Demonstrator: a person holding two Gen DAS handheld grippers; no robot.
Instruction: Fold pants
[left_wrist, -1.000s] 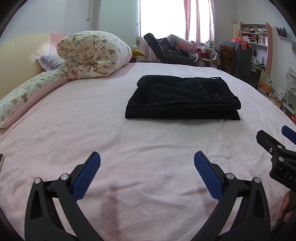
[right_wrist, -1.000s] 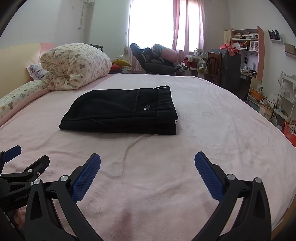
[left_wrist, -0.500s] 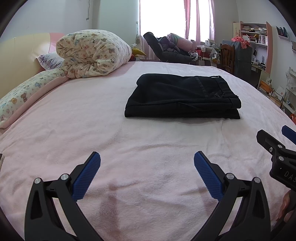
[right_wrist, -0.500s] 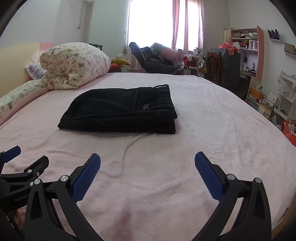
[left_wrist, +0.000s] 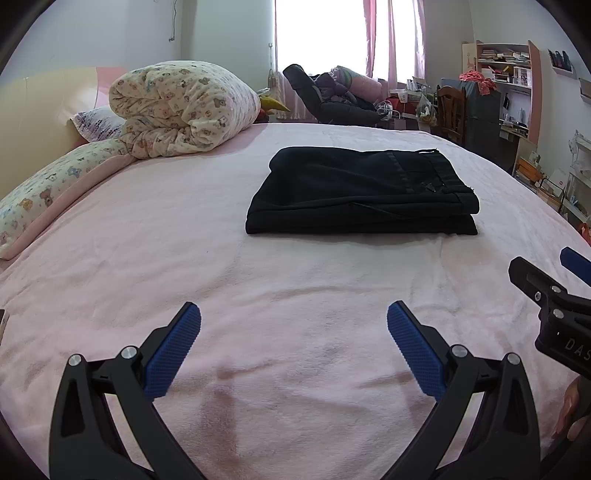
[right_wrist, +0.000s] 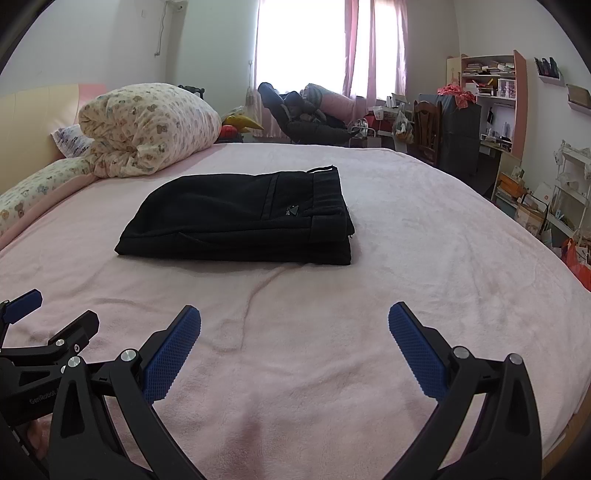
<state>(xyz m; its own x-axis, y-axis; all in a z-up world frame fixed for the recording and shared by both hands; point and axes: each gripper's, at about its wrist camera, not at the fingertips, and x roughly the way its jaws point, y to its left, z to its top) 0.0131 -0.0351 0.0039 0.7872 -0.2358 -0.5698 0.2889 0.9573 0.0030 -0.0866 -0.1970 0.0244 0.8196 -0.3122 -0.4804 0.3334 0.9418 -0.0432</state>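
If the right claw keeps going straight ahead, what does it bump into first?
Probably the pink blanket: the open right claw hangs low over it. Skimming above that, it would meet the folded black pants, slightly left of its line. Depth is hard to judge.

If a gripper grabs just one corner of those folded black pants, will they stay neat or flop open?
Probably flop open: the black pants are soft cloth in loose stacked layers, with nothing holding them together. They look fairly thick, so likely a bit heavy. Pushed, they might drag on the fuzzy pink blanket rather than slide.
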